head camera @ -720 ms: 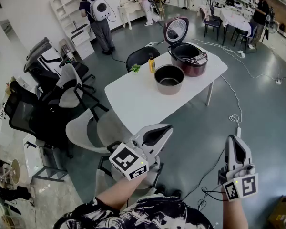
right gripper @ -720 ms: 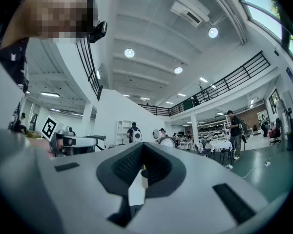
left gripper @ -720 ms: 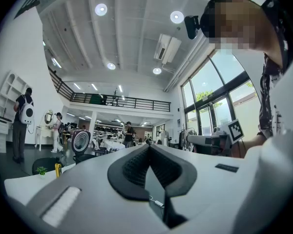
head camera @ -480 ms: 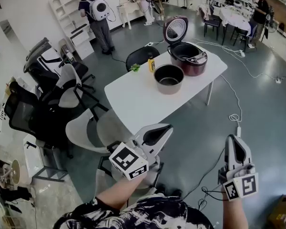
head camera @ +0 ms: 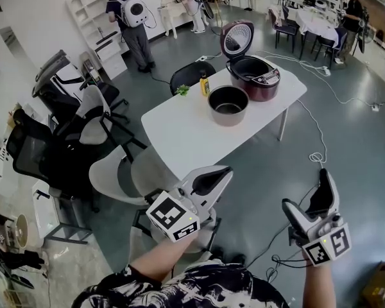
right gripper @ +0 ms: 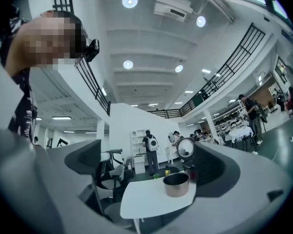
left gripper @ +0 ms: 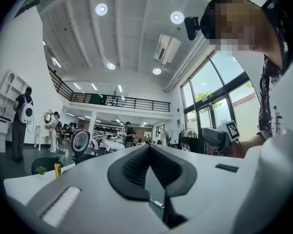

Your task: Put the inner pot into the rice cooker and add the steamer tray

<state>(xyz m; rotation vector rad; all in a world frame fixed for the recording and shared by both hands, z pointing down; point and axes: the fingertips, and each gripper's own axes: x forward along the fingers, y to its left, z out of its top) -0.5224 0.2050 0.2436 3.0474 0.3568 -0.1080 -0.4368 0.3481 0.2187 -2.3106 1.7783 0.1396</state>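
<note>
Head view: one inner pot (head camera: 228, 104), one rice cooker (head camera: 253, 77) on table (head camera: 186, 133); left gripper (head camera: 226, 171) pressed together, right gripper (head camera: 306, 190) spread.

- No word, brand or number could be read anywhere.
- The left gripper (head camera: 226, 172) and right gripper (head camera: 306, 190) carried black-and-white square markers (head camera: 172, 215) on their cubes: patterns, not letters.
- Print on the rice cooker (head camera: 262, 88) front panel was too small to read.

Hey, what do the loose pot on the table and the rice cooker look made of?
Inner pot: probably metal, matte bronze-grey outside, dark inside, thin bright rim.
Rice cooker: seemingly glossy dark-red plastic or painted shell, judging by its sheen.
</note>
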